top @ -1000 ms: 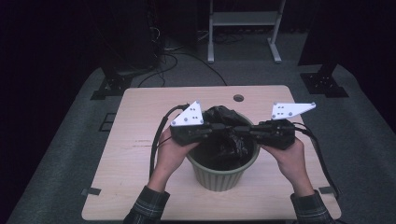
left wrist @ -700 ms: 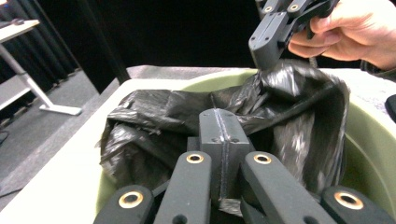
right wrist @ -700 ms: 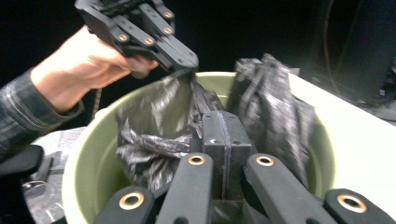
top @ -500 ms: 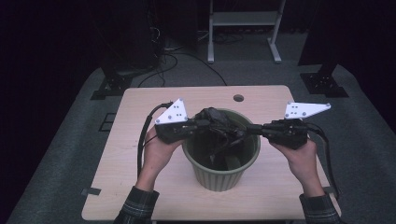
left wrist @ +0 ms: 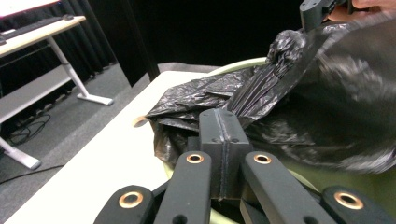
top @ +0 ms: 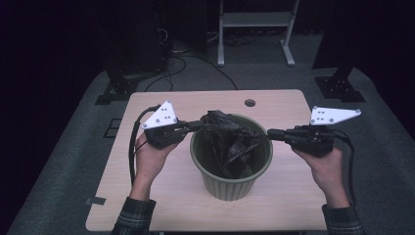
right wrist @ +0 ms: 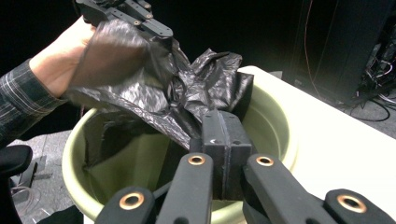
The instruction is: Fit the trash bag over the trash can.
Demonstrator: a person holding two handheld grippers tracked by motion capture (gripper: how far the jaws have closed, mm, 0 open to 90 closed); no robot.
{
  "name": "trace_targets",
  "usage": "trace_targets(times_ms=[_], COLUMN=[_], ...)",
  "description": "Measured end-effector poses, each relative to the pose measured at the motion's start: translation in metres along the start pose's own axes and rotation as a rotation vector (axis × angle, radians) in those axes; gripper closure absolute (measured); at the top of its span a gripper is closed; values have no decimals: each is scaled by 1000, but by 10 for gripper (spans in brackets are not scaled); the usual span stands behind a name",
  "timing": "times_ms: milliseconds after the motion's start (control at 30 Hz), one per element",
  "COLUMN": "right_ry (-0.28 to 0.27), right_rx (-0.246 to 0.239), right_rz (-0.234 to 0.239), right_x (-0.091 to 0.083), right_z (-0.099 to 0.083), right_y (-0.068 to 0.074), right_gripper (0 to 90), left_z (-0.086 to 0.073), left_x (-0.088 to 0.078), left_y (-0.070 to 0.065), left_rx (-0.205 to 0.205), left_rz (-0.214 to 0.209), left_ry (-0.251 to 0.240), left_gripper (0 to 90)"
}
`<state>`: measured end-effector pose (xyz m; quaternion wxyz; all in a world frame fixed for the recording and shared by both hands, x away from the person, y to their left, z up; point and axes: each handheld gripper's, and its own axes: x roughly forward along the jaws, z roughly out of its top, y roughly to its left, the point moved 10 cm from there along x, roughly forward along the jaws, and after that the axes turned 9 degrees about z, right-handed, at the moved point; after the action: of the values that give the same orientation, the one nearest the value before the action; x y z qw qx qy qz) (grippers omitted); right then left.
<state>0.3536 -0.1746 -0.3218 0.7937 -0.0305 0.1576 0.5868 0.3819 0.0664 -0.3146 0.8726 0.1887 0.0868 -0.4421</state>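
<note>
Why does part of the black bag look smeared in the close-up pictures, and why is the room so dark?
In the left gripper view the black bin bag smears into motion blur at upper right; in the right gripper view it blurs near the hand. In the high view light falls on the table and green bin; the surroundings stay dim.

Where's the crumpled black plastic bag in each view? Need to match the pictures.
High view: black plastic bag at centre, stretched across the mouth of the ribbed green bin, between the two grippers.
Left gripper view: bag across centre and right, running up from the closed jaws.
Right gripper view: bag from upper left to centre, above the jaws.
Shared landmark: the green bin's rim, under the bag in every view.
</note>
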Motion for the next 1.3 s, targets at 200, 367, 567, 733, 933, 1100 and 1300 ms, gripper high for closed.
trace_targets(times_ms=[200,367,567,733,933,1100,1300], right_ry=[-2,-16,-32,-27,-38,-40,-43], right_rx=[-8,3,4,9,1,-20,-27], right_rz=[-15,-46,-28,-21,-16,-15,-8], right_x=[-8,-20,-21,-13,-12,-13,-11], right_z=[1,0,2,2,10,22,27], right_y=[-2,-6,-4,-5,-4,-1,0], right_gripper=[900,900,900,900,900,900,900], left_z=[-3,-9,4,13,7,2,3], left_x=[-8,-21,-25,-18,8,23,34], left_y=[5,18,0,-33,-66,-75,-72], left_rx=[0,-34,-35,14,81,125,134], left_rz=[22,62,-26,-132,-219,-223,-202], left_ry=[1,-20,-95,-86,-32,13,28], left_gripper=[899,899,828,688,555,497,647])
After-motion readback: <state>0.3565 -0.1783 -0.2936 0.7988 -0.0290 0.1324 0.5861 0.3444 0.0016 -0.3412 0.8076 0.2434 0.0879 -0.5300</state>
